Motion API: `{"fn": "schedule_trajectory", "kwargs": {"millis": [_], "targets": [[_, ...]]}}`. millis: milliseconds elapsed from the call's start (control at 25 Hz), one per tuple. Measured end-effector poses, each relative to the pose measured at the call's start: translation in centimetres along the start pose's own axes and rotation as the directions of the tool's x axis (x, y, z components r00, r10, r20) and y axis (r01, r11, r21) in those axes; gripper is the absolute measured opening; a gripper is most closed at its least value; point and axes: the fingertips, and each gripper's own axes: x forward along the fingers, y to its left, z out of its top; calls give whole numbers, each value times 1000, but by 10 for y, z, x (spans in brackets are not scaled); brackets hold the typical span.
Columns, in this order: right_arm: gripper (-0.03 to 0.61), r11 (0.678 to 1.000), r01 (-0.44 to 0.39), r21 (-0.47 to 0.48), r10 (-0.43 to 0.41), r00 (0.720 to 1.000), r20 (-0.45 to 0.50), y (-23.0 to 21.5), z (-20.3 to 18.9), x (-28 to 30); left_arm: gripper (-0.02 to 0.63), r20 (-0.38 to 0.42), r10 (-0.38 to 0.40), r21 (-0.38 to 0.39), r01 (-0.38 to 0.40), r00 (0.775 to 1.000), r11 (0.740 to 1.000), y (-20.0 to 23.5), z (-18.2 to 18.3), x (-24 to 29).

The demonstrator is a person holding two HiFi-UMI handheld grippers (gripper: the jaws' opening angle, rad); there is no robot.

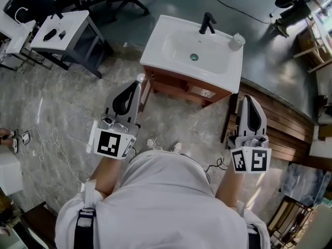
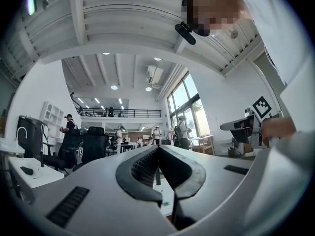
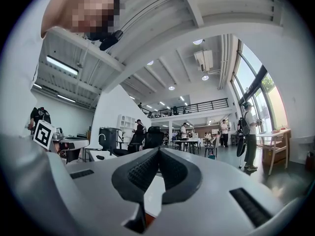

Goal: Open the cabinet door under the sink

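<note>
A white sink [image 1: 176, 48] with a black faucet [image 1: 207, 23] sits on a red-brown wooden cabinet [image 1: 179, 90] in front of me in the head view. My left gripper [image 1: 138, 80] is shut and empty, its tips just off the cabinet's left front corner. To the right, my right gripper [image 1: 248, 98] is also shut and empty, beyond the cabinet's right side. A dark narrow panel [image 1: 227, 117] stands out from the cabinet's right front corner. In the left gripper view the left gripper [image 2: 158, 149] shows its pads meeting, and the right gripper [image 3: 158, 150] does likewise in its own view.
A white cup [image 1: 236, 41] stands on the sink's right rim. A white side table [image 1: 62, 22] and office chairs are at the back left. Cables [image 1: 44, 141] lie on the stone floor at left. Wooden decking [image 1: 290, 126] runs along the right.
</note>
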Motion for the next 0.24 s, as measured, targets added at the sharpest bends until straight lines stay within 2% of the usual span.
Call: {"fn": "schedule_trajectory", "kwargs": {"millis": [240], "targets": [[31, 1000, -4, -3, 4, 1000, -3, 5, 2, -1, 17, 0, -2, 2, 2, 1000, 1000, 1, 2, -4]]}}
